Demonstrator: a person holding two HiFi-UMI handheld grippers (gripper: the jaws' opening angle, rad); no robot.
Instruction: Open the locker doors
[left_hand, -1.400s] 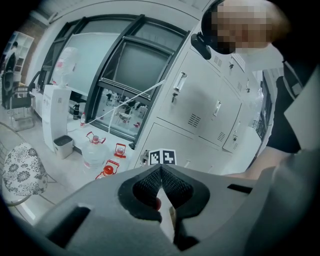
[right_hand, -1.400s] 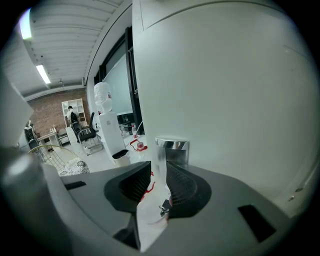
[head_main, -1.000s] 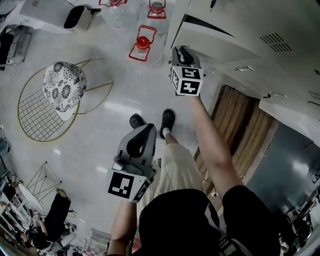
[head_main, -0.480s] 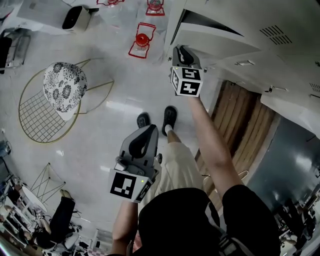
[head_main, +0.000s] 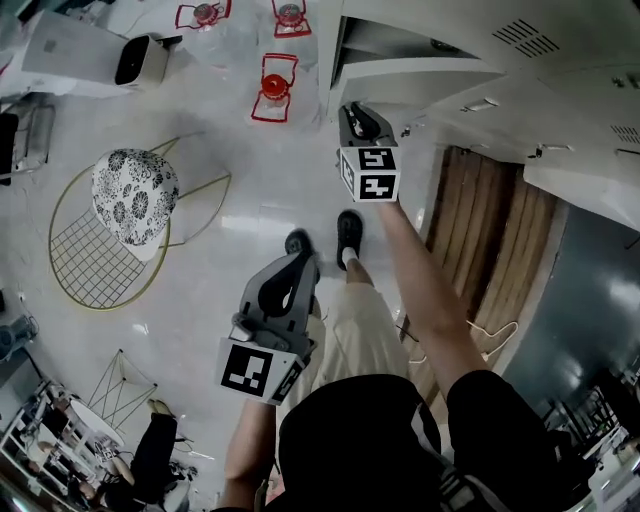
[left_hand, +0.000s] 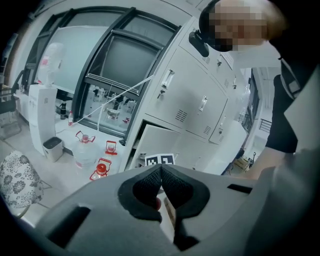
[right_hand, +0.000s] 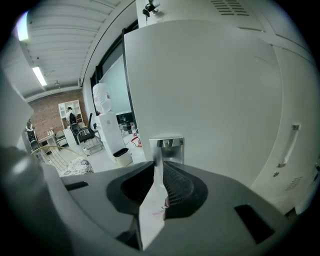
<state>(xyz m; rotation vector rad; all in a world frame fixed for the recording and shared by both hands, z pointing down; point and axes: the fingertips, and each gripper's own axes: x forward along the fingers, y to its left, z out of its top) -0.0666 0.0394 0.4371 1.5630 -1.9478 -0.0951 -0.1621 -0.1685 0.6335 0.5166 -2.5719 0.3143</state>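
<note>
A bank of white lockers (head_main: 560, 60) runs along the right of the head view. One lower locker door (head_main: 410, 78) stands ajar, its dark interior showing above it. My right gripper (head_main: 357, 110) reaches that door's edge. In the right gripper view the jaws (right_hand: 159, 172) are shut on the door's chrome handle (right_hand: 167, 144), with the white door (right_hand: 210, 95) filling the frame. My left gripper (head_main: 298, 264) hangs over the floor near my legs, shut and holding nothing. In the left gripper view its jaws (left_hand: 160, 175) point toward the lockers (left_hand: 195, 100) and the ajar door (left_hand: 157, 142).
A gold wire chair with a patterned cushion (head_main: 132, 196) stands on the floor at left. Water jugs with red handles (head_main: 272, 88) and a white bin (head_main: 140, 60) sit near the lockers' end. A wooden panel (head_main: 490, 250) lies to the right of my feet (head_main: 348, 230).
The locker door has swung a little further out with my right gripper on its handle. The left gripper has stayed about where it was.
</note>
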